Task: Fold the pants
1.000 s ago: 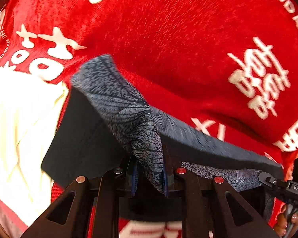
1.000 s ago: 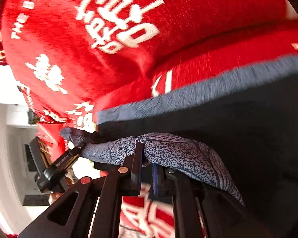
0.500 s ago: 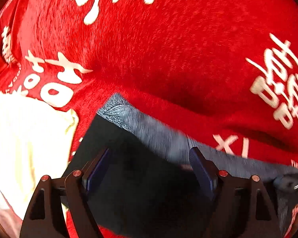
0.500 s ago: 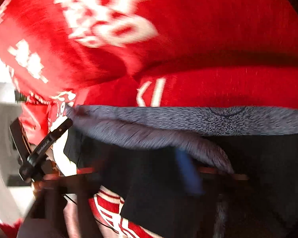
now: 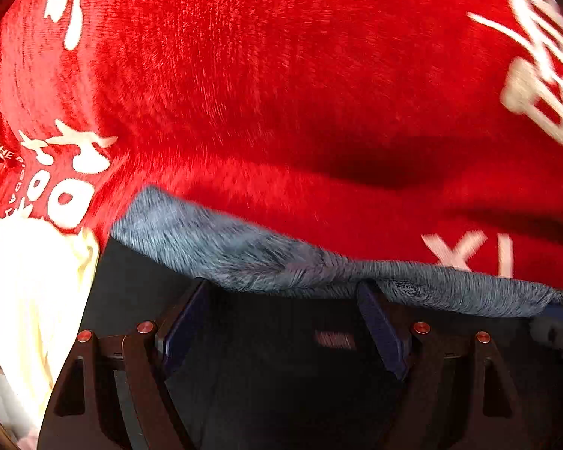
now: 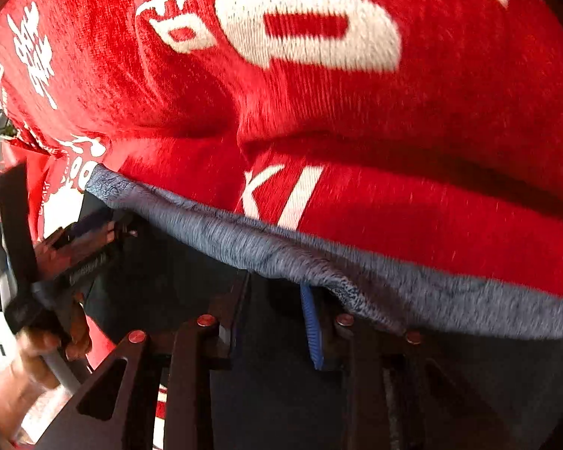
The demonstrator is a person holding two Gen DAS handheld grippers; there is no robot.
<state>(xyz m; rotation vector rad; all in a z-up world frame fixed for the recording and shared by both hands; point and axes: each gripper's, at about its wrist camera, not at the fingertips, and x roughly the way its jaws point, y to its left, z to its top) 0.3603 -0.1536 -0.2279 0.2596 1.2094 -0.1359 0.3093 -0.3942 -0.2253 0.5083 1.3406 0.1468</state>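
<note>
A cream cloth (image 5: 30, 300) at nine o'clock is shown only by the left wrist view, beside the dark pants (image 5: 289, 367) that are spread on a red blanket (image 5: 281, 93) with white lettering. Only in the right wrist view is the person's hand (image 6: 37, 360) seen, at eight o'clock, wrapped round the handle of the left gripper (image 6: 97, 232), with a pale room edge behind it at nine o'clock. In the left wrist view the left gripper (image 5: 285, 322) is seen with its jaws spread wide; no cloth is pinched between them, and the dark fabric lies under and between the fingers. The grey patterned waistband (image 5: 262, 255) runs from ten o'clock to three o'clock just past the fingertips. In the right wrist view the right gripper (image 6: 274, 322) is seen with its jaws closing and a narrow gap left; dark fabric is seen in the gap, but no pressing of the blue pads (image 6: 313, 322) on it can be made out. The waistband (image 6: 281, 251) passes across at the fingertips, from ten o'clock down to four o'clock.
</note>
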